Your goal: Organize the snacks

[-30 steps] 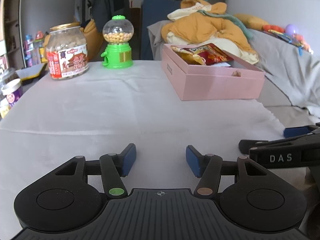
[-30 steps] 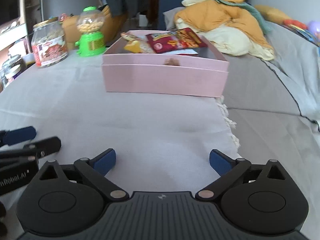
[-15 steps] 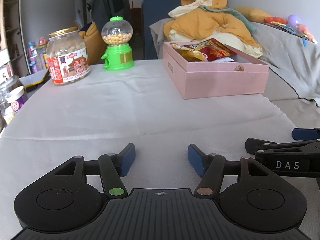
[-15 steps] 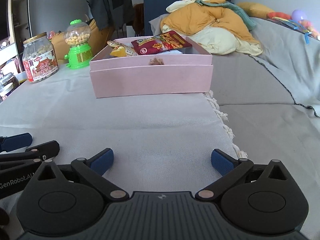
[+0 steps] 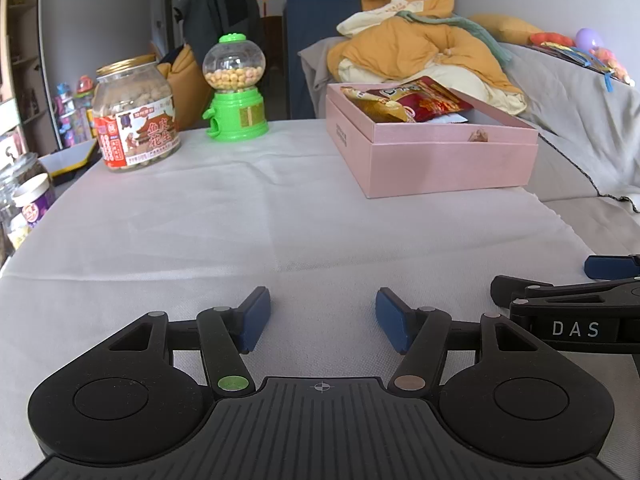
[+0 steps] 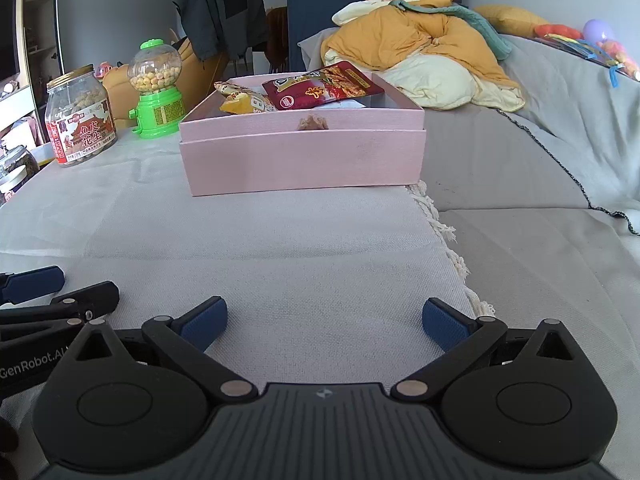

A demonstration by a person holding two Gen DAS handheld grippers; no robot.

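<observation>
Snacks, boxed: a red foil snack packet (image 6: 322, 90) and a yellow-orange snack packet (image 6: 244, 103) lie inside the open pink cardboard box (image 6: 302, 160), leaning on its far-left corner; a small brown tab (image 6: 312, 123) sits on the box's near wall. I see the box standing on the white cloth-covered table (image 5: 240, 232), at its right edge, beside the grey-covered sofa (image 6: 540, 184).

Clear plastic jar with a gold lid and red label (image 5: 135, 120): filled with coated peanuts, standing at the far left of the table. Just right of it, a green toy gumball dispenser with a clear globe (image 5: 236, 92), holding pale round candies. Off the table's left edge, a dark glass jar (image 5: 22, 168) and a purple-labelled tub with a white lid (image 5: 34, 204); I cannot tell what is in them.

My left gripper (image 5: 322, 316) hangs low over the bare near cloth, blue pads parted with nothing between them; its jaws have just been opening. My right gripper (image 6: 324, 320) sits just beside it, jaws spread wider, likewise empty. The box of packets lies well ahead of both, straight before the right gripper and ahead-right of the left; neither touches it.
</observation>
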